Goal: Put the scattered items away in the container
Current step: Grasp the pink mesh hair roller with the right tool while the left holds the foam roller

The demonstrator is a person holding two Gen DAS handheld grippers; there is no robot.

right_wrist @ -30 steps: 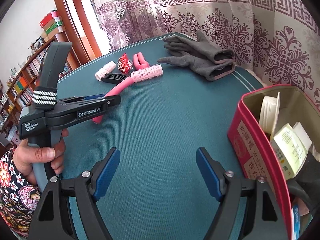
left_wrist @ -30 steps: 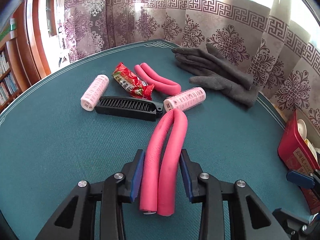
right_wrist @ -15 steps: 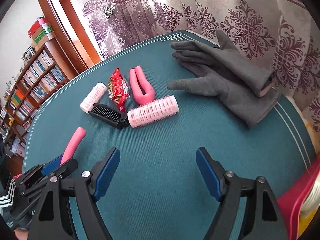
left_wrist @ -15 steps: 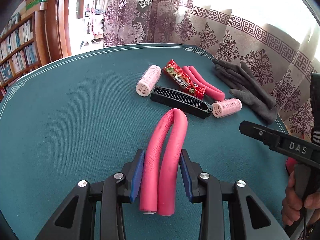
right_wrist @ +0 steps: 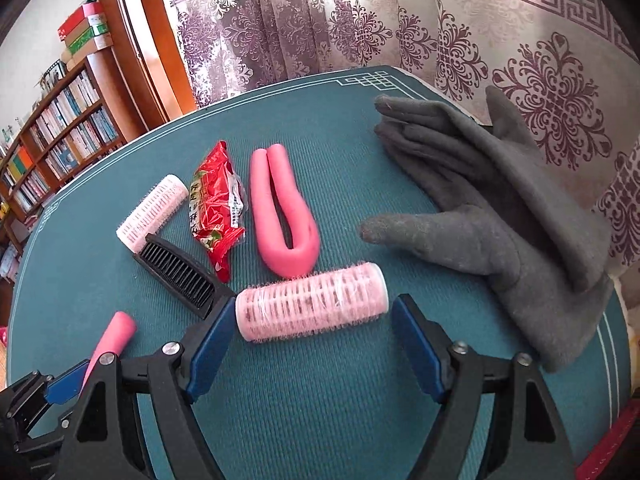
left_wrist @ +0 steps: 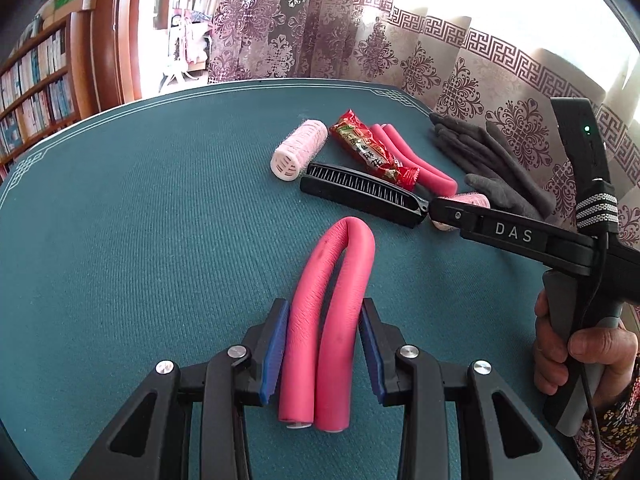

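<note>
Left tongs (left_wrist: 324,354) clamped on a folded pink foam roller (left_wrist: 326,312), both legs squeezed side by side between the blue pads, bend lifted toward the middle of the table (left_wrist: 120,264). Right tongs (right_wrist: 312,346) apart, straddling a pale pink bristly curler (right_wrist: 312,301) lying crosswise on the cloth, pads not pressing it.

Seen only from the left wrist: a hand (left_wrist: 576,348) wrapped round the grey grip of the right tool, black arm of it lettered DAS, covering most of that same curler. Seen only from the right wrist: curler in full, with clear film round its ribbed barrel; a sliver of red container rim (right_wrist: 612,444) at the lower right corner, contents hidden; tip of the held roller and the left tool at lower left.

Counted across both views: two pink foam rollers, one gripped, the other (right_wrist: 284,216) bent in a U toward the far edge of the table; two bristly curlers, the second (right_wrist: 152,213) nearer the left edge, touching the black folding comb (right_wrist: 180,276); one comb; one red snack packet (right_wrist: 218,208) between second curler and free roller; grey gloves (right_wrist: 500,200) stacked by the far right corner, count unclear. Teal cloth with pale border line.
</note>
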